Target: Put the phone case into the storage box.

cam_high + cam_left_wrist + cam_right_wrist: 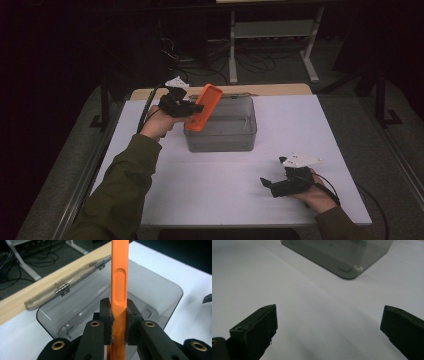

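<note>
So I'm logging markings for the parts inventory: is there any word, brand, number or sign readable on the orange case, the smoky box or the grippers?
None: no text reads on the orange rubbery phone case, the smoky transparent plastic box with hinged lid, the white table or either gripper.
</note>
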`<state>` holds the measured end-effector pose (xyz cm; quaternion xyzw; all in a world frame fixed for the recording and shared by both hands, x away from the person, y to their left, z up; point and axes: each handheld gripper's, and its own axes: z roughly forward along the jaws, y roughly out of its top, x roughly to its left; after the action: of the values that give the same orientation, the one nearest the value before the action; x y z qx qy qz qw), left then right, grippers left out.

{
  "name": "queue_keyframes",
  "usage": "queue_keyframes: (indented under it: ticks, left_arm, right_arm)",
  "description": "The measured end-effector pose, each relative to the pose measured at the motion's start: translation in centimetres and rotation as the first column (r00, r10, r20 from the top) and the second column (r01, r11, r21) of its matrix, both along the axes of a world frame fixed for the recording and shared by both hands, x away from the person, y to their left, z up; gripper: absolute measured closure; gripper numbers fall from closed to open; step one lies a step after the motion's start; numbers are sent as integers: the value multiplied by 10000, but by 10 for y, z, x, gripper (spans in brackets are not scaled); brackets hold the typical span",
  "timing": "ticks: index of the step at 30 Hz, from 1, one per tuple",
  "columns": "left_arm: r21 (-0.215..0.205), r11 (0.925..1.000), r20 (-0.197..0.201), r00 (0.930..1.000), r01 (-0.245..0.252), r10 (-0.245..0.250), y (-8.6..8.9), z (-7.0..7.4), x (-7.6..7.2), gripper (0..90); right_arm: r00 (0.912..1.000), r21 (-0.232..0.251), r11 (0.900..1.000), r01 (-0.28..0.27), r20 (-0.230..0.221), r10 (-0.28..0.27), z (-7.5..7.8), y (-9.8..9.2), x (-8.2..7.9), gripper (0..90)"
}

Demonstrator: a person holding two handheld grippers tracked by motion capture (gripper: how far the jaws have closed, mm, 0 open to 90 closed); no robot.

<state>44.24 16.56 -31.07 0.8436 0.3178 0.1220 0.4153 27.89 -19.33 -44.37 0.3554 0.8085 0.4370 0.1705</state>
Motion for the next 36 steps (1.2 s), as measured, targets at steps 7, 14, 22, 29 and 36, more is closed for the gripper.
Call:
queue_keyframes:
  ticks: [7, 14, 22, 29, 36]
  left_arm:
    - [691, 9973, -497, 9984, -248, 282, -6, 2, 10, 794]
    - [1283, 9907, -1081, 9924, -444, 584, -15, 5, 17, 794]
    - [1743, 9833, -1457, 9862, -531, 791, -25, 4, 24, 794]
    - [2150, 9740, -1970, 9737, -711, 1146, -28, -5, 32, 794]
    - [2462, 9650, -2460, 9572, -901, 1522, -29, -14, 39, 794]
  right_arm:
    - [10000, 34, 10000, -22, 15, 22, 0, 0, 0, 5]
    - [10000, 59, 10000, -19, 0, 19, 0, 0, -1, 5]
    - [10000, 99, 9999, -32, -1, 32, 0, 0, -1, 5]
    - [10000, 155, 9999, -10, -10, 11, 1, 0, -1, 5]
    - [10000, 193, 9998, -18, -17, 18, 1, 0, -1, 5]
